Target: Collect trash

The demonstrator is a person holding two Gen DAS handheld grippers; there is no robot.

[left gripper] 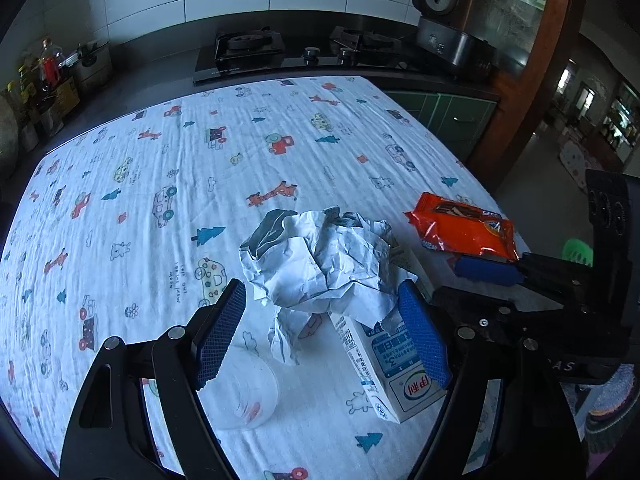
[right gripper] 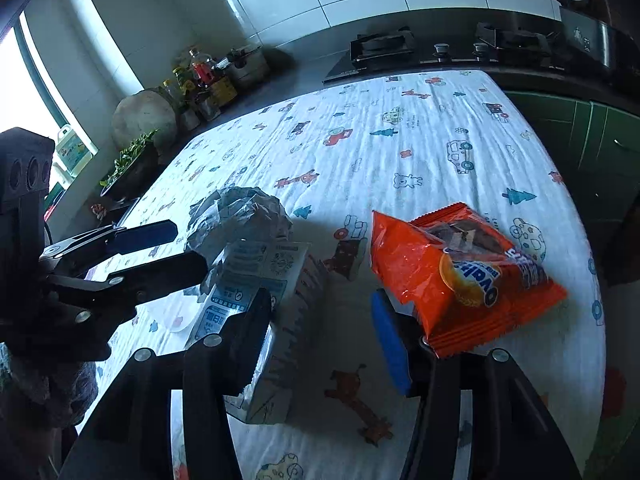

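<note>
Left gripper (left gripper: pixel 322 336): nearest the left wrist camera, jaws spread wide, blue pads either side of the crumpled paper, holding nothing.
Plastic cup (left gripper: pixel 250 388): clear, lying on the cloth under the left finger; faint and hard to read, a pale patch behind the other gripper in the right wrist view.
Crumpled paper (left gripper: pixel 320 260): white-grey wad on the tablecloth (left gripper: pixel 160 200), between the left gripper's pads without visible contact; it overlaps the top of the carton.
Milk carton (left gripper: pixel 384 372): white and blue, lying on its side just beside the paper; its far end is hidden under the wad, and the right pad covers part of its face.
Snack bag (right gripper: pixel 460 276): orange, near the table's right edge, well apart from the paper.
Right gripper (right gripper: pixel 324 332): released, jaws apart; left finger in front of the carton (right gripper: pixel 256 276), blue pad touching or just short of the bag's near corner, I cannot tell which.
Only in right view: window, greens and jars (right gripper: pixel 200 76) along the counter's left end.
Only in left view: rice cooker (left gripper: pixel 444 12) with lid up, doorway to a further room.
Both views: stove (left gripper: pixel 296 52) behind the table.
Pose: both grippers low over the near edge, angled forward and down; the right one sits to the right of the left, its fingers pointing across the bag (left gripper: pixel 460 228).
</note>
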